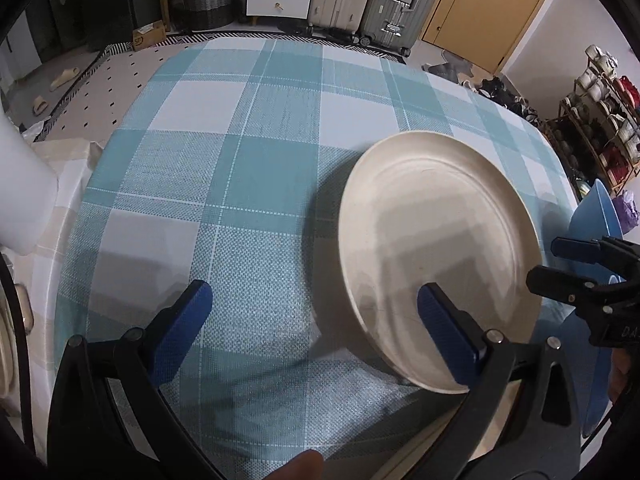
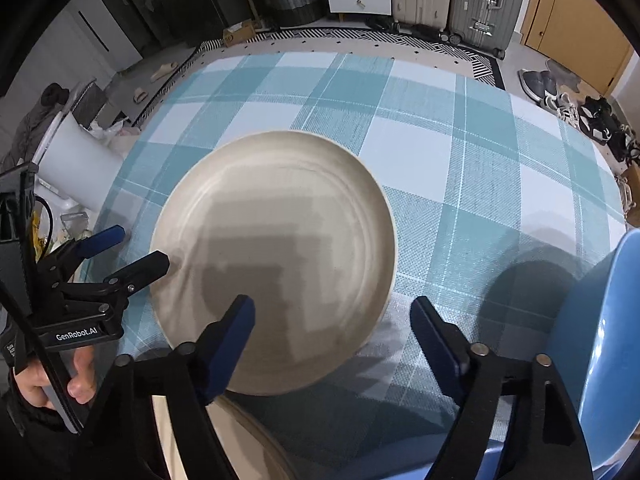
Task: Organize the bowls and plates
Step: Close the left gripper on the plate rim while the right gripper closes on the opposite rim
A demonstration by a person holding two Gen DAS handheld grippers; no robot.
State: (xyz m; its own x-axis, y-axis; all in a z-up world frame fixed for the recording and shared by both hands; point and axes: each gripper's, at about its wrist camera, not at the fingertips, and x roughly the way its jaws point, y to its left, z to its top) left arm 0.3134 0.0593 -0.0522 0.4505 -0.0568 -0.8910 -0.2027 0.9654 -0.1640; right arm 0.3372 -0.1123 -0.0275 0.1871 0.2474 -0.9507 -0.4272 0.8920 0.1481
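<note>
Now we hold both grippers tilted down over a table [image 1: 248,184] covered in a teal-and-white check cloth. Our left gripper [image 1: 316,320] has its fingers wide apart: one blue pad hangs over bare cloth, the other [image 1: 444,332] lies across the near rim of a cream plate [image 1: 436,236]. Nothing is pinched between them, and we cannot tell whether that pad touches the rim or only hovers above it. Our right gripper [image 2: 332,340] is also spread, with its left finger [image 2: 228,344] over the plate's near edge and its right finger over the cloth just beside the plate; it grips nothing. The plate [image 2: 276,240] sits flat on the cloth near our edge of the table, and the shadows of the grippers fall across its middle. A second pale rim [image 2: 256,432] shows just under the plate's near edge, close to us. A blue bowl [image 2: 600,340] stands tilted at the right edge of the right view, close beside the right gripper and apart from the plate; in the left view it [image 1: 596,208] peeks out behind the right gripper [image 1: 560,260]. From the right camera we see the left gripper [image 2: 136,248] at the plate's left side, with a hand [image 2: 76,376] around its grip. A white cylinder [image 1: 20,192] stands off the table's left side.
</note>
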